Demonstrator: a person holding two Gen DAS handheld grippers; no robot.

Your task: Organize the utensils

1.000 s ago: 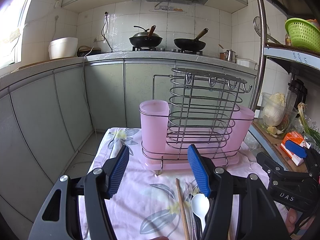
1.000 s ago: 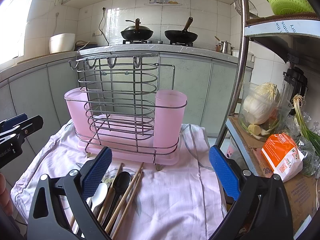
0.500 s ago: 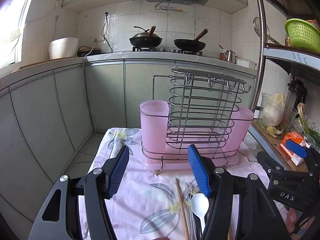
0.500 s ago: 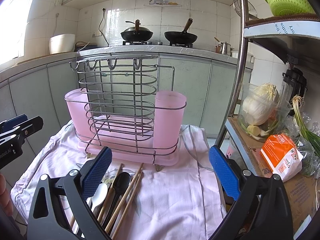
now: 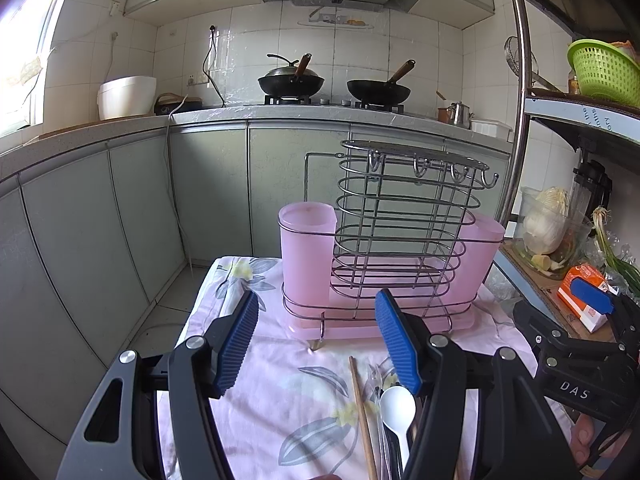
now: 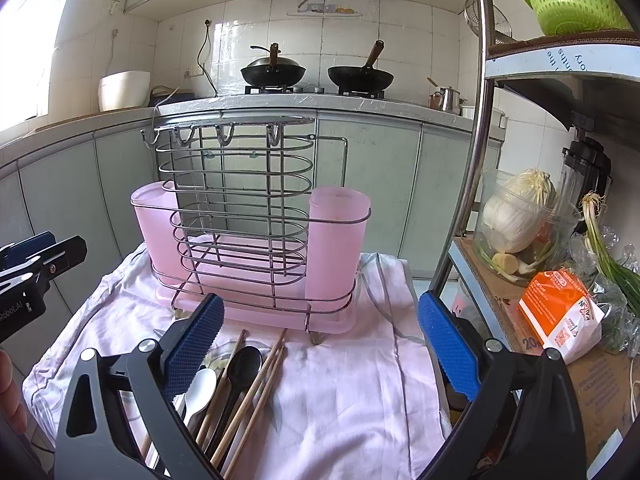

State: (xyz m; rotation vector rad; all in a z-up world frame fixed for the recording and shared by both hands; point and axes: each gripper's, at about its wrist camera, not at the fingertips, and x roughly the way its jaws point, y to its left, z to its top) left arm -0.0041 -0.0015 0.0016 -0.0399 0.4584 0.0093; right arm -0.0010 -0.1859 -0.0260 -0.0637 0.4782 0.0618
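Your left gripper and right gripper: ribbed blue pads spread wide, nothing between them. The wire rack, chrome loops over a pink plastic tray with two frosted pink cups, stands on the floral cloth. Wooden chopsticks, white spoon and black spoon lie loose just in front of it.

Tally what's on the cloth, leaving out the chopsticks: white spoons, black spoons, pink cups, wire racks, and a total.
White spoon: 1
Black spoon: 1
Pink cups: 2
Wire rack: 1
Total: 5
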